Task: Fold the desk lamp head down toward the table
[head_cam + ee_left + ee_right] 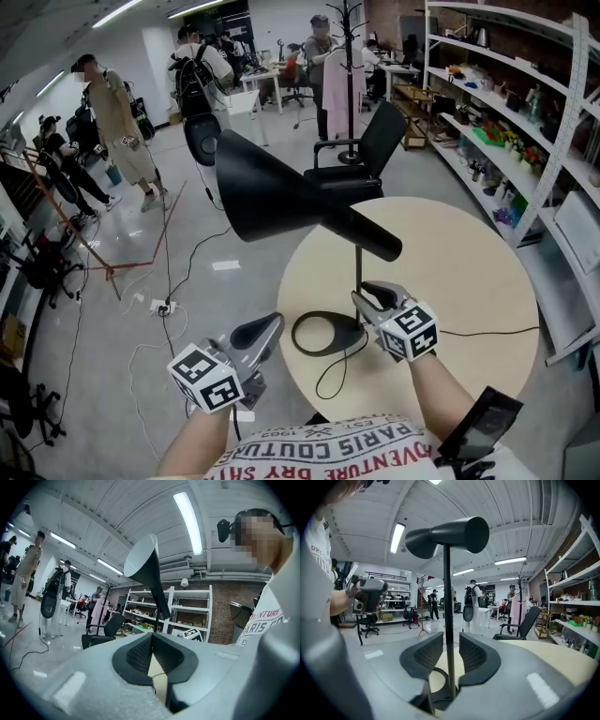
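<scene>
Round table point(469, 272) holds desk lamp point(359, 281), head point(281, 199) horizontal, wide mouth facing left.

Light: bright and even, from ceiling tubes point(190, 522) high above the left claw point(152, 639).
Glare: pale sheen on the floor point(103, 347), left of the left claw.
Shadows: weak; the table point(469, 272) is evenly lit around the right claw point(372, 296).
Contrast: the lamp head point(450, 536) is near-black against the white ceiling above the right claw.
Focus: claw bodies nearest the lens are soft in both gripper views.
Distortion: fisheye; the shelves point(525, 112) right of the right claw bow, and both gripper views have dark corners.
</scene>
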### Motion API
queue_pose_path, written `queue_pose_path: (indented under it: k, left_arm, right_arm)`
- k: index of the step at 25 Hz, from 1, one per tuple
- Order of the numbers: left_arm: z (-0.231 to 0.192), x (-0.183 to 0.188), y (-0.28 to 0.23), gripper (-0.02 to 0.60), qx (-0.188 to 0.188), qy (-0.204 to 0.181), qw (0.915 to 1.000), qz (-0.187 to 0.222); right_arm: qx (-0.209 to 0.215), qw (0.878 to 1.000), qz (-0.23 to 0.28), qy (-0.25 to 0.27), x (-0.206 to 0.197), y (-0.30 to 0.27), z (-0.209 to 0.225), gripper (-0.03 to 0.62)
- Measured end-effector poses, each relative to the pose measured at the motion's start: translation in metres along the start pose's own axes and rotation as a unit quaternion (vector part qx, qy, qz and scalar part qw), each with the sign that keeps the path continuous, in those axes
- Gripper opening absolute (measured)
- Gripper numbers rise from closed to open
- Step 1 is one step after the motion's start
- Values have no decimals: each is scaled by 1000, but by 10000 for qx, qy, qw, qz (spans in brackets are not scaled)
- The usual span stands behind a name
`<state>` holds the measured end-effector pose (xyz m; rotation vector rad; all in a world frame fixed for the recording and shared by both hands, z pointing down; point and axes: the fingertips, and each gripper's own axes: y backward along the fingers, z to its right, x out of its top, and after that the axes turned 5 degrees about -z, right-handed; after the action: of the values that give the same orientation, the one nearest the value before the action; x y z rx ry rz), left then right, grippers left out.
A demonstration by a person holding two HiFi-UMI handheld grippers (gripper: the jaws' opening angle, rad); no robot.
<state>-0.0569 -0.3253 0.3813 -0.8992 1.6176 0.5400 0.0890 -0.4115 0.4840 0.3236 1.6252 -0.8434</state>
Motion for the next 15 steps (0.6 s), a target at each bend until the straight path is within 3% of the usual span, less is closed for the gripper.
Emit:
queue_pose_path:
  k: [7, 13, 15]
  left_arm:
    - [-6, 34, 6, 22, 46, -198, 9995, 256]
    - [2, 71, 6, 135, -71, -516, 9978, 409]
    - [4, 86, 9, 148, -110, -574, 9968, 537]
  right_arm:
    - [101, 9998, -19, 192, -4, -9, -4, 43]
    - [110, 9996, -9, 255, -3, -10, 1, 41]
    - [76, 9996, 17, 271, -3, -10, 2, 40]
